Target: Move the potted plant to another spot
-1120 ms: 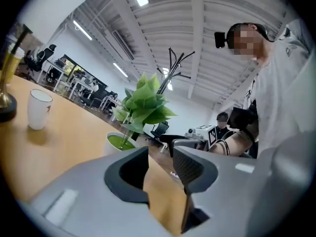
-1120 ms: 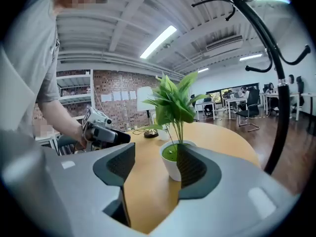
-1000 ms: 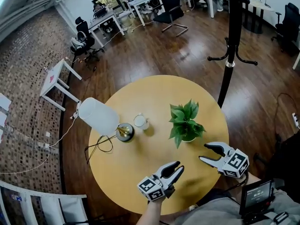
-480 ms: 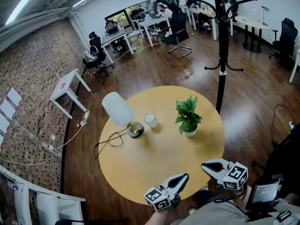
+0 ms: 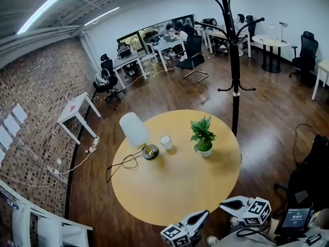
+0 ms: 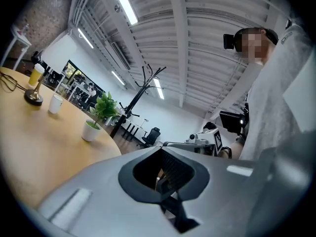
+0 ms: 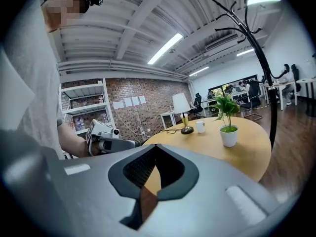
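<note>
The potted plant [image 5: 203,138], green leaves in a small white pot, stands upright on the right half of the round yellow table [image 5: 169,194]. It also shows in the left gripper view [image 6: 94,122] and in the right gripper view [image 7: 228,127]. Both grippers are off the table's near edge, well short of the plant. My left gripper [image 5: 203,214] is shut and holds nothing. My right gripper [image 5: 223,206] has just closed, also with nothing between its jaws. In each gripper view the jaws meet with only a hollow between them.
A lamp [image 5: 135,131] with a white shade and a trailing cable [image 5: 121,164] stands on the table's left half, with a white cup [image 5: 165,141] beside it. A black coat stand [image 5: 234,66] rises behind the table's right side. A white side table [image 5: 76,108] stands at left.
Both grippers have drawn back from beside the plant to beyond the table's near edge. Their jaws, open a second ago, are now shut. The plant has stayed in place.
</note>
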Tool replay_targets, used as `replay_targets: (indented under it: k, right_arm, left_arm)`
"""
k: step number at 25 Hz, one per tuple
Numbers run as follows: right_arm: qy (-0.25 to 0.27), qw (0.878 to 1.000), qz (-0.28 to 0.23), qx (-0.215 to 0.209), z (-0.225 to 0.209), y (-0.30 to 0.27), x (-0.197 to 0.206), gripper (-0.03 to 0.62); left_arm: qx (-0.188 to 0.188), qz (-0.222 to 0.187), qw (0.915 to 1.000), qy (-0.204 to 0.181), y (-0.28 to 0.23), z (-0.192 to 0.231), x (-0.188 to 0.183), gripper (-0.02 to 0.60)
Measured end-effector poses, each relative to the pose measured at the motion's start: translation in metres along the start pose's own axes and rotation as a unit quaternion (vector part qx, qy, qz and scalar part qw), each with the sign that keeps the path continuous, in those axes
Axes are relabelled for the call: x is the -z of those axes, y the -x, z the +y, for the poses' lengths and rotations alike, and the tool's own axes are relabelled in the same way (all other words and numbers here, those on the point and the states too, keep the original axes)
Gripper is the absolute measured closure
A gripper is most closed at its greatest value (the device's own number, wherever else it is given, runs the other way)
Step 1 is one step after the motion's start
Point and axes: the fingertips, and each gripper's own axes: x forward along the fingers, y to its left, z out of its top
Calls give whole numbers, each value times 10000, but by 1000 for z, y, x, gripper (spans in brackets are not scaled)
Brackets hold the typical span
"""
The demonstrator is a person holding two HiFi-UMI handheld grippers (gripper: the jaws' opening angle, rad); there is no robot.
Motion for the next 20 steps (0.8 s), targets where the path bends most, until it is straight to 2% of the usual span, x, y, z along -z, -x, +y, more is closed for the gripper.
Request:
replay_targets:
  k: [2,5,9,13,20]
  right_arm:
    - [90,9998,83,-142,9,-2,9,589]
    - [129,9991,205,-347,22,-2,27,589]
    - [221,9976,334,-558,26,5,45,589]
    - [211,9976,297,-588,14,25,46,589]
    - [18,9977,284,-614,7,41,55,589]
  left_arm:
    - [-60,82,9999,55,-2,-12,-2,581]
    - [-69,176,9998,-67,0,-20,14,581]
    - [-388,244,9987,-222,0,-22,28,581]
    - [-737,239,9967,-239,-17,-29,35,581]
    - [-775,435,9959,-179,-35,-42,47,581]
